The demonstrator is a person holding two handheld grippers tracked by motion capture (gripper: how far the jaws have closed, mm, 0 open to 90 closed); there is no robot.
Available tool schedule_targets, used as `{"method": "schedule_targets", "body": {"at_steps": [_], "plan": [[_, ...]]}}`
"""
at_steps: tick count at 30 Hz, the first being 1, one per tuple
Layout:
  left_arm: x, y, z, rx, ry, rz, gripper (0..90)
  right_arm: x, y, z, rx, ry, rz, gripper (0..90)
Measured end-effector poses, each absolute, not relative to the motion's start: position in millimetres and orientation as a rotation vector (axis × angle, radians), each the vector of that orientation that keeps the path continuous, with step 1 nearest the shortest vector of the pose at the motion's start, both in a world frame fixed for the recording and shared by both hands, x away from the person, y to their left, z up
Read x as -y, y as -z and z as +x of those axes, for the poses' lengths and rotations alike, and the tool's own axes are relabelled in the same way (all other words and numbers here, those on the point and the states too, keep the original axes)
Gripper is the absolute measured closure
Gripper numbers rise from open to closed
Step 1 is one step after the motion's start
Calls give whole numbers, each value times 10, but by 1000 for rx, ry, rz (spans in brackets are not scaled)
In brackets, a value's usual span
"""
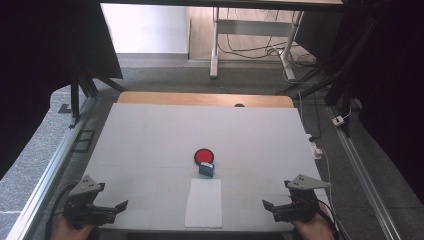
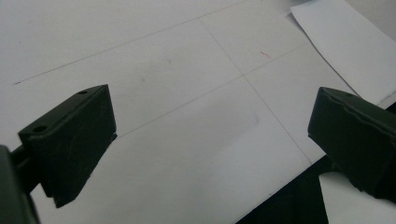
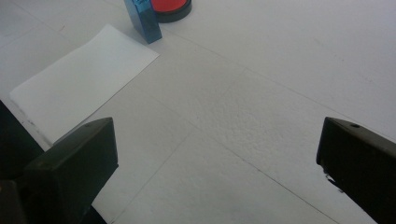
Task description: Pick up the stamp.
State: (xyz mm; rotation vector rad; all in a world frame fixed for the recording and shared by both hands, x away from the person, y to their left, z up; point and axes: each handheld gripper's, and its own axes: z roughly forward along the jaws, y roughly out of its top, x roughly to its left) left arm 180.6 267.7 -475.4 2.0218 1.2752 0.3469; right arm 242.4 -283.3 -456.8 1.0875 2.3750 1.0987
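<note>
A round red pad in a black case (image 1: 204,156) (image 3: 171,6) lies near the middle of the white table top. A small blue block (image 1: 207,169) (image 3: 143,20) stands just in front of it. A white sheet of paper (image 1: 204,202) (image 2: 348,52) (image 3: 81,81) lies lengthwise at the front edge, below the block. My left gripper (image 1: 118,210) (image 2: 212,144) rests at the front left corner, open and empty, over bare table. My right gripper (image 1: 270,210) (image 3: 217,165) rests at the front right corner, open and empty, angled toward the sheet.
The white table top (image 1: 150,135) has a wooden strip (image 1: 205,98) along its far edge. Metal rails (image 1: 50,165) run along both sides. Beyond the table stand desk legs (image 1: 215,45) with loose cables (image 1: 300,60) on the floor. A white plug block (image 1: 317,151) sits at the right edge.
</note>
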Motion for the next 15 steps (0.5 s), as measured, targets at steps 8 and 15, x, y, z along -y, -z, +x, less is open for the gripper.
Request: {"method": "schedule_targets", "body": {"at_steps": [8, 15], "plan": [[-2668, 4756, 1808, -1274, -346, 2033, 10, 2815, 4560, 2406, -2384, -1096, 1055, 0], [-2664, 4754, 1802, -1267, -352, 2037, 8, 2749, 4485, 2372, -2379, -1121, 995, 0]]}}
